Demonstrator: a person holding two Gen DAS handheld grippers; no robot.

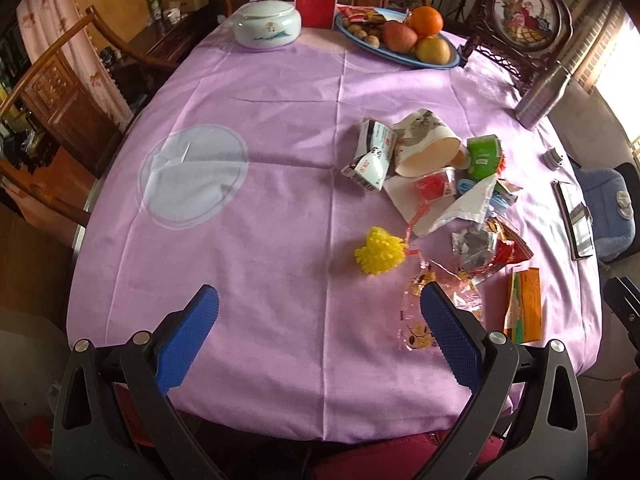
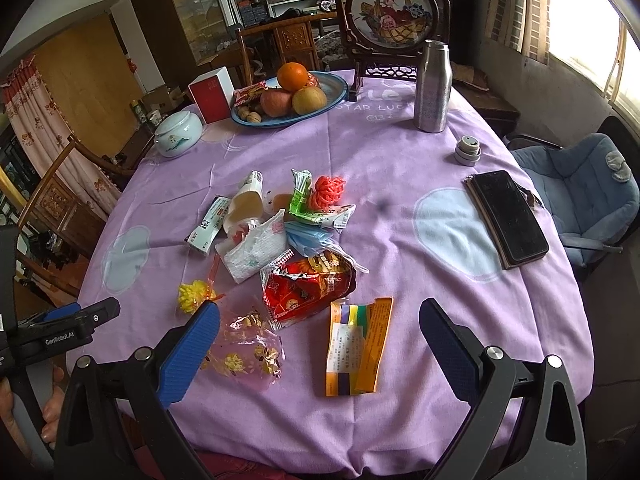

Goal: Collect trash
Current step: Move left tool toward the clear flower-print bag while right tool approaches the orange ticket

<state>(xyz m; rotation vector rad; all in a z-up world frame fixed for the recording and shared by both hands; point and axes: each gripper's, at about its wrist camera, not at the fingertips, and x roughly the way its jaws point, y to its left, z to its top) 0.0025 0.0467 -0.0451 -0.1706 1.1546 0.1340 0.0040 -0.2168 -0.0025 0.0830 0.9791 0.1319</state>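
Blue-padded fingers of the left gripper (image 1: 319, 320) are standing wide apart and released over the near edge of the purple tablecloth (image 1: 260, 120), gripping nothing; its right pad is sitting just over a clear crinkled wrapper (image 1: 416, 320) printed with yellow flowers. Beside that wrapper an orange packet (image 1: 525, 304) is lying flat near the table's right edge. The right gripper (image 2: 319, 322) is likewise hanging open and empty above the near side of the table, with the same orange packet lying between its spread fingers and the clear wrapper showing next to its left pad. The trash is lying in a loose heap on the cloth, right of centre in the left wrist view and just ahead of the right gripper: a yellow pom-pom (image 1: 378, 254), a red snack bag (image 2: 308, 286), a white tissue pack (image 2: 254, 252), a blue face mask (image 2: 310, 238), a crushed paper cup (image 1: 428, 142), a small white carton (image 1: 370, 154), a green wrapper (image 2: 302, 196) and a red mesh ball (image 2: 330, 190), several of them touching or overlapping. Farther back a blue plate (image 2: 336, 90) is holding fruit and walnuts, with a red box (image 2: 210, 96) and a white lidded jar (image 2: 178, 134) to its left. A steel bottle (image 2: 432, 86) is standing upright at the far right, its cap (image 2: 467, 151) lying apart from it, and a black phone (image 2: 508, 218) is resting on a case near the right edge.
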